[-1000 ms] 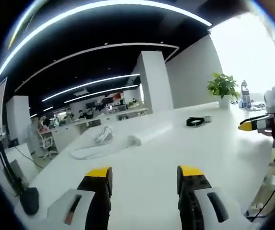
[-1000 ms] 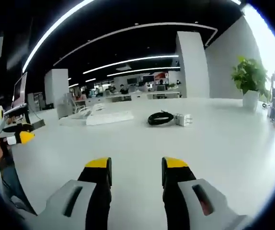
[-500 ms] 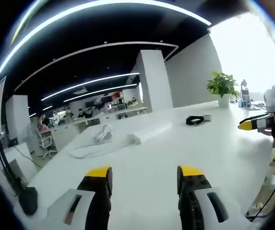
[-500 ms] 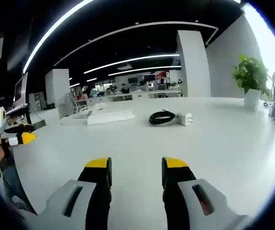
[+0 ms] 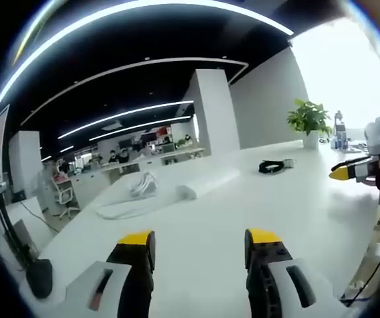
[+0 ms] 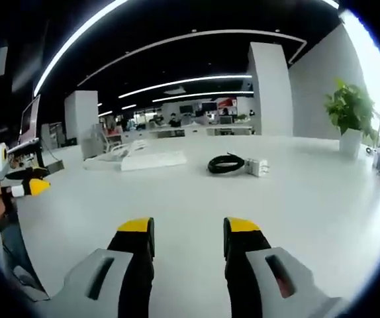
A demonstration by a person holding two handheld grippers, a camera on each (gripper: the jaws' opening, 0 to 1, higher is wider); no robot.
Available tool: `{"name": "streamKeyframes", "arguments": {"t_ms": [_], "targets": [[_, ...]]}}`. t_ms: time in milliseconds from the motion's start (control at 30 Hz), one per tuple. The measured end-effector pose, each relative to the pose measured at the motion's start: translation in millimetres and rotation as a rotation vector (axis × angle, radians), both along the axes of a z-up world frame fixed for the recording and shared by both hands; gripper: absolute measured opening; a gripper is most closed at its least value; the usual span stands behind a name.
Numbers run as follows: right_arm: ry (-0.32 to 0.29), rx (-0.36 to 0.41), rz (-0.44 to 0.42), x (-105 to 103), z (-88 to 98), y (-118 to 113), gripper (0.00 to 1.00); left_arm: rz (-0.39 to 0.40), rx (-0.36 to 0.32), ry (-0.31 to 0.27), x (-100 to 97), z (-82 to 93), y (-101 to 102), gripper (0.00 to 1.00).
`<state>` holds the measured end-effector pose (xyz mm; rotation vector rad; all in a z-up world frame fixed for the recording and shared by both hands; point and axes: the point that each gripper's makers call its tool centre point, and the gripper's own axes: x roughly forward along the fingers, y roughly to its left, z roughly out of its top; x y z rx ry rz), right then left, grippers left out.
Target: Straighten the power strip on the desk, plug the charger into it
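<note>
On the white desk (image 6: 309, 199), my left hand-held gripper (image 5: 200, 240) hovers with jaws apart and empty, the white power strip (image 6: 153, 161) lies far left, the charger (image 6: 257, 166) with its coiled black cable sits right of it, and my right hand-held gripper (image 6: 188, 228) gapes empty.
</note>
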<state>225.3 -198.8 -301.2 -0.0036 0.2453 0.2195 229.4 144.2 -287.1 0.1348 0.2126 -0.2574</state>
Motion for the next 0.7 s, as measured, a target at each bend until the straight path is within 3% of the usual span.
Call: {"name": "streamKeyframes", "arguments": {"t_ms": [300, 700], "targets": [[0.005, 0.029, 0.025, 6.5, 0.2, 2.6, 0.41, -0.004, -0.004, 0.004, 5.7, -1.8, -2.0, 0.55], [0.009, 0.009, 0.045, 20.2, 0.6, 4.4, 0.41, 0.004, -0.032, -0.002, 15.2, -2.7, 0.3, 0.53]]}}
